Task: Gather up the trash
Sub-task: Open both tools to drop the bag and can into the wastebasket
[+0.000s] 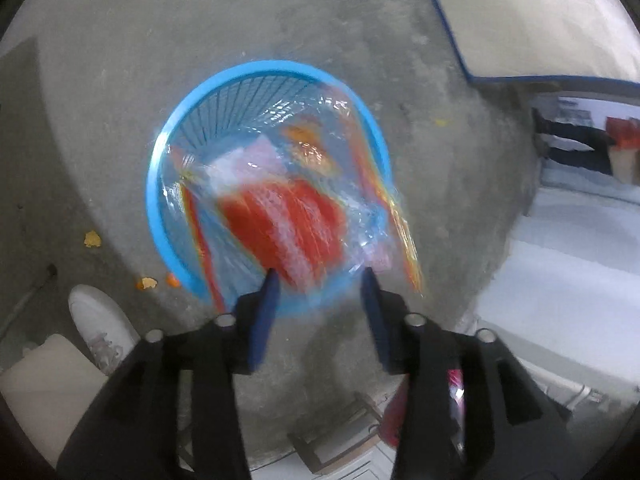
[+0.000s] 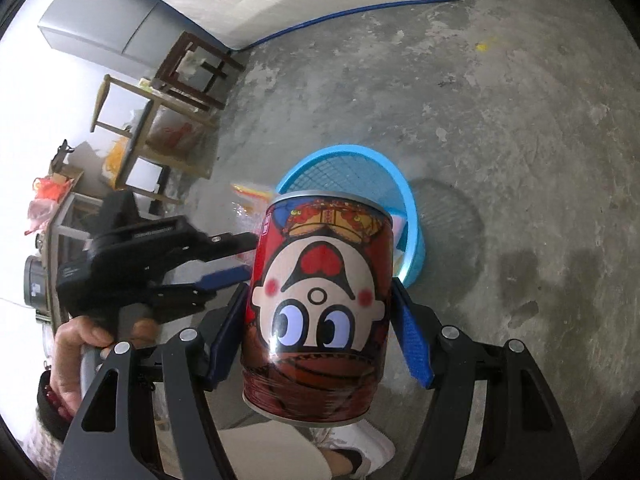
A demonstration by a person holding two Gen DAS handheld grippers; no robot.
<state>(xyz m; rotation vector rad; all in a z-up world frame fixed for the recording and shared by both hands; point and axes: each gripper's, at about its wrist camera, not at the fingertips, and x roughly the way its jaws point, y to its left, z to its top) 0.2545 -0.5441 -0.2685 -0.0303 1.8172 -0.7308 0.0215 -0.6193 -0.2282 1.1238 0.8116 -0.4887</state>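
The left gripper (image 1: 320, 276) is open above the blue basket (image 1: 192, 132), the plastic wrapper (image 1: 288, 220) just past its tips. The right gripper (image 2: 320, 292) squeezes a red can (image 2: 320, 300).

Your left wrist view smears the clear wrapper (image 1: 288, 216) over the blue basket (image 1: 168, 152) into red streaks, its print unreadable. In your right wrist view the can (image 2: 320, 300) hides most of the basket's mouth; the shoe (image 2: 360, 456) below it is cut off at the frame's edge.
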